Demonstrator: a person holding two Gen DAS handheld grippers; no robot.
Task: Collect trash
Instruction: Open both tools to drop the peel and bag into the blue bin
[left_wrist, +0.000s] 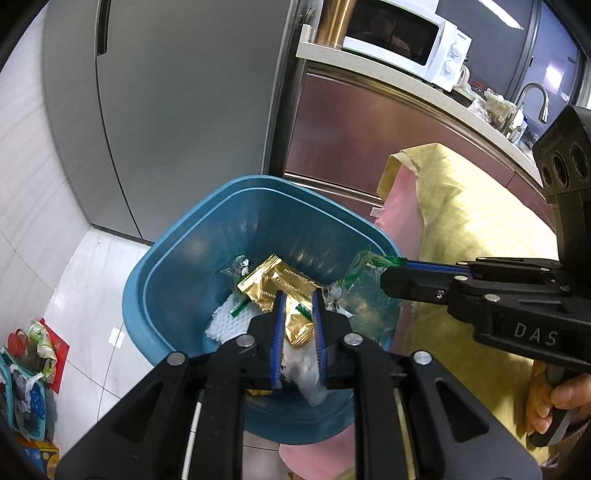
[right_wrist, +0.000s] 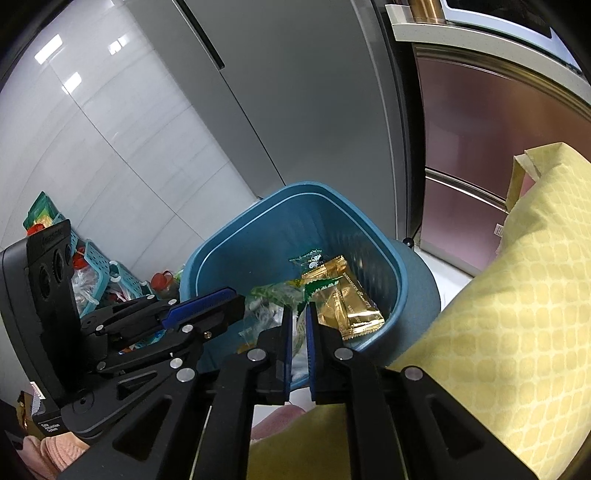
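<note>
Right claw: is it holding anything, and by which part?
Right claw pinches a clear plastic wrapper by its green crimped edge, over the blue bin.

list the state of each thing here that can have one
blue bin, no lid, partly filled with trash
gold wrappers, lying inside the blue bin
left gripper, slightly open, nothing pinched
right gripper, shut on clear wrapper
clear wrapper, pinched at its green edge, hanging over the blue bin
fridge, doors shut
microwave, door shut
</note>
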